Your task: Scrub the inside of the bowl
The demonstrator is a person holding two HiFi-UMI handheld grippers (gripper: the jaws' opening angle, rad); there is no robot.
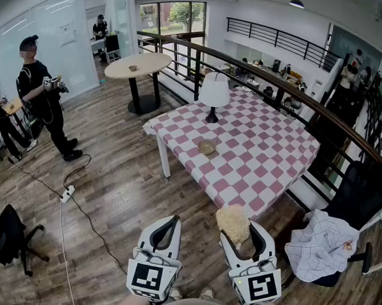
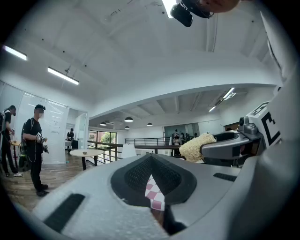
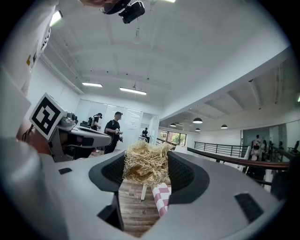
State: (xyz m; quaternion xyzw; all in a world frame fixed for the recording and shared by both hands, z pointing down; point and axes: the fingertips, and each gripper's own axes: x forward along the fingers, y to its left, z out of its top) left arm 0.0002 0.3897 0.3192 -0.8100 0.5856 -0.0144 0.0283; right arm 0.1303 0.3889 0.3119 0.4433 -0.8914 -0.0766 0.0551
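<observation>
Right gripper (image 1: pixel 242 233) clamped on a straw-coloured fibrous scrubber (image 1: pixel 232 222), jaws held apart only by the pad's width, wad bulging past the fingertips. Left gripper (image 1: pixel 165 224) just beside it, jaws closed tip to tip on nothing. Both low at the near edge of the head view, above wooden floor. Well ahead of them, and well apart from the scrubber, a small tan bowl (image 1: pixel 207 146), upright near the middle of a table (image 1: pixel 263 154) under a pink-and-white checked cloth. Farther back on the same cloth, a white-shaded lamp (image 1: pixel 214 94). Right of the table, a black chair (image 1: pixel 362 188) draped with a checked cloth. Off to the left, a round wooden table (image 1: pixel 139 64) and a standing person (image 1: pixel 40 97) in black.
</observation>
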